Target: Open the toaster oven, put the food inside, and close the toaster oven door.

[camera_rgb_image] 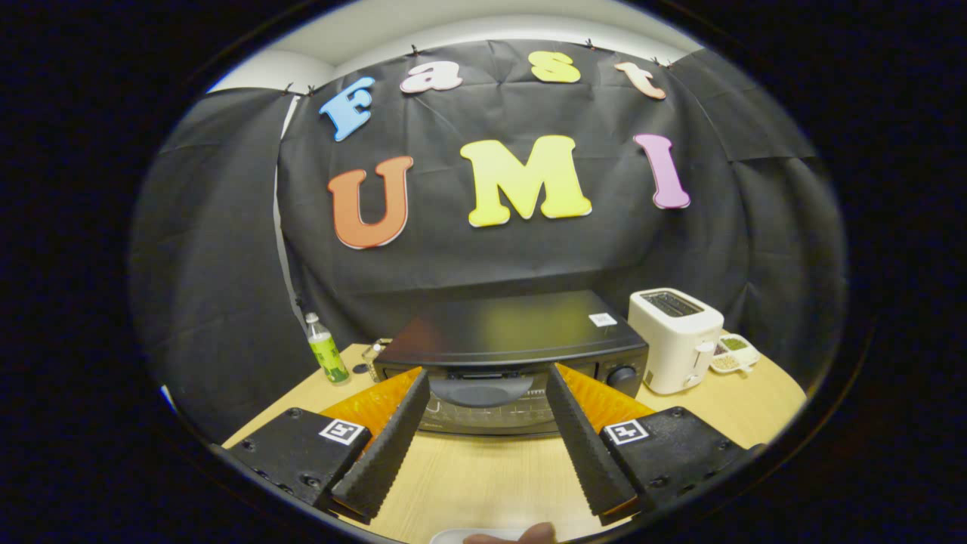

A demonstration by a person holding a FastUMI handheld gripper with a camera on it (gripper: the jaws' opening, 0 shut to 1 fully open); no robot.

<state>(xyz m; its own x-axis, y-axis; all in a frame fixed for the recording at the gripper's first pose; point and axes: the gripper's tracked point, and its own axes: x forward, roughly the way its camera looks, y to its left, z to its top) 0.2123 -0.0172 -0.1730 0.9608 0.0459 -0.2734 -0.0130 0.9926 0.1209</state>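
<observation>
A black toaster oven (514,340) stands on the wooden table (491,476), straight ahead of my fingers. Its glass door (491,412) is shut, with a dark curved handle (481,389) along the door's top. My gripper (487,381) is open, its ridged black fingers (393,438) spread wide with nothing between them, tips level with the door handle but short of the oven. Just under the fingers, a white plate rim (453,536) peeks in with a brownish piece of food (521,535) on it.
A white pop-up toaster (675,340) stands right of the oven, with a small white divided dish (733,353) beyond it. A green-labelled bottle (326,349) and a small jar (372,353) stand to the oven's left. Bare tabletop lies between fingers and oven.
</observation>
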